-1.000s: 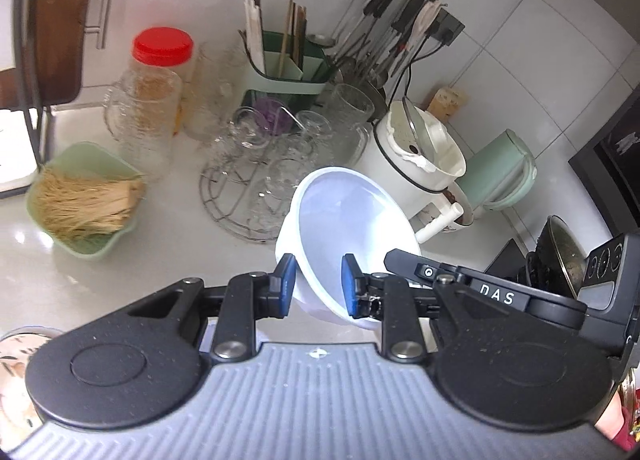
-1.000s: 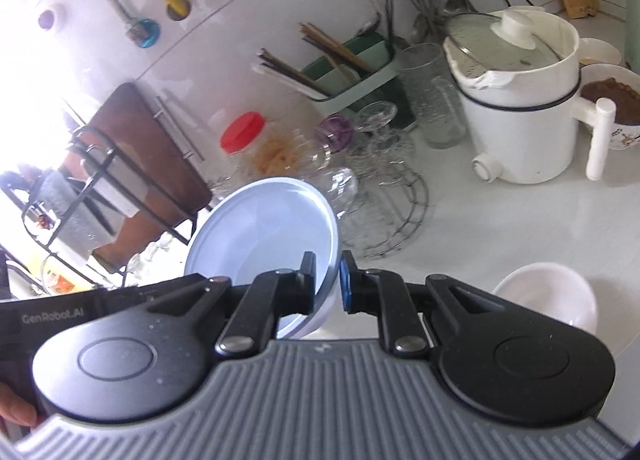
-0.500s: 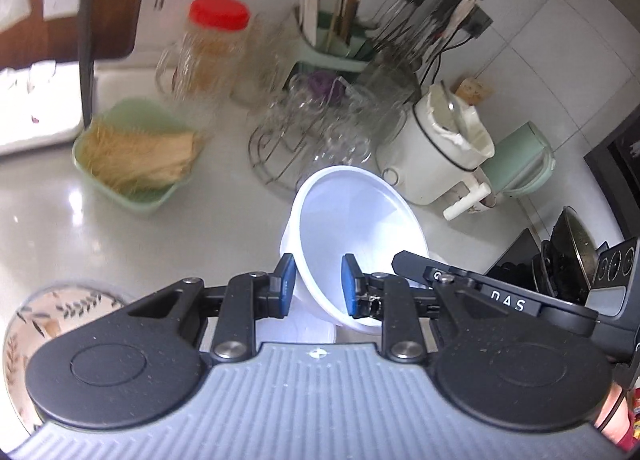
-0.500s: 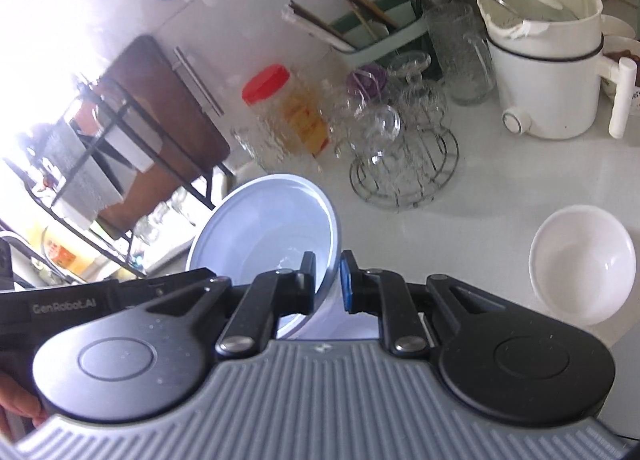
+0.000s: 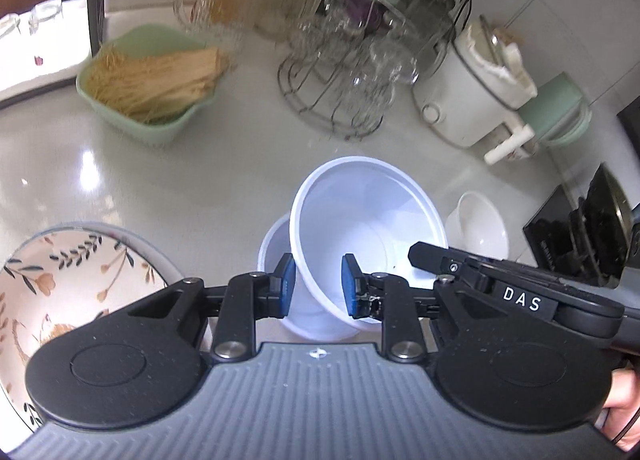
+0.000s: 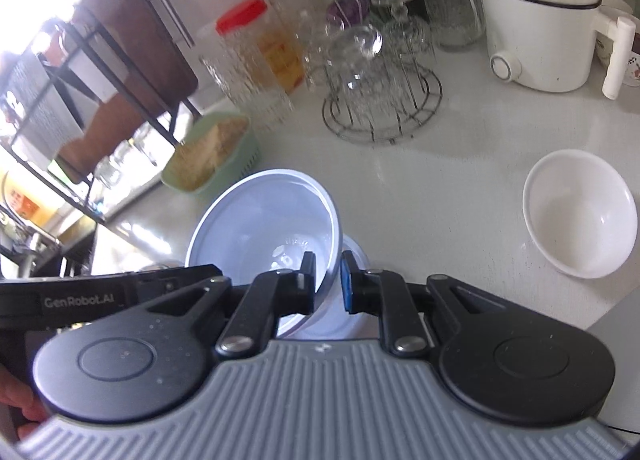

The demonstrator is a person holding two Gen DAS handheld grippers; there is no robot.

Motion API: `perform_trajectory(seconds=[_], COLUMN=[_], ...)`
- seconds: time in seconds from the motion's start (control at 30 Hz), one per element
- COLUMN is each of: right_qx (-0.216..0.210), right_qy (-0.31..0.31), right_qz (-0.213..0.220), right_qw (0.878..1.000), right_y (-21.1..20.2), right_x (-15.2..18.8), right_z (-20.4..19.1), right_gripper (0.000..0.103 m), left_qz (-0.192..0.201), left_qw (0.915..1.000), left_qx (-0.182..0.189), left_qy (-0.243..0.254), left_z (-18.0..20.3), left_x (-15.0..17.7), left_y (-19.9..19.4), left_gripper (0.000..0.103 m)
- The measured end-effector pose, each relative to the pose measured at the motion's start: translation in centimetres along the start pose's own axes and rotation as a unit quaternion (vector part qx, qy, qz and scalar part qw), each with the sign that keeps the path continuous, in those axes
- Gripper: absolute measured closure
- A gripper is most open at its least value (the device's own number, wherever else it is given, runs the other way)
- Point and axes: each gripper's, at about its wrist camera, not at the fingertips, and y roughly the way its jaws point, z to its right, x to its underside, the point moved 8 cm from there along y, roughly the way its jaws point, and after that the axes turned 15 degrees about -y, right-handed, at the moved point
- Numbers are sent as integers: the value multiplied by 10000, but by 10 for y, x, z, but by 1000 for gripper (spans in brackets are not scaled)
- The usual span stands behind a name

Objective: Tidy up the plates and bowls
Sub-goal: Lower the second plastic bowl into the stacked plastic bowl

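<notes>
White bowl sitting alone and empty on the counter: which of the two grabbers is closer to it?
Right. The right gripper has the white bowl just off to its right; the left gripper sits farther, beyond the right one.

**Free counter in the middle, clutter at the back**

The counter [image 5: 224,196] lies bare between the green basket [image 5: 160,128] and the wire glass rack [image 5: 332,100]. Behind stand glass mugs [image 6: 248,84] and the white cooker [image 6: 544,28]. The white bowl [image 6: 580,212] blocks the right, the floral plate [image 5: 60,292] the left.
</notes>
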Motion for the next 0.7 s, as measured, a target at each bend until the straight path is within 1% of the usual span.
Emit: perform_trajectory(seconds=[0.2,0.53,0.6,0.7], right_qx=[64,75,89,141], right_qy=[-28,10,22,11], right_qz=[-247,-284,-301,-277], right_qw=[9997,9996,9995,9995], right_y=[14,20,19,16], right_x=[14,16,15,13], right_z=[1,4,4,5], right_gripper=[86,86,86,86], left_qz=[-169,-180,-160,-113], left_qw=[9998,9993,9992,9990], left_qx=[-144,-304,-368,-431], left_qy=[20,100,75,26], left_z=[-8,-7,-8,-9], left_x=[8,2,0,-6], left_y=[19,28,27,22], left_gripper=[74,74,73,64])
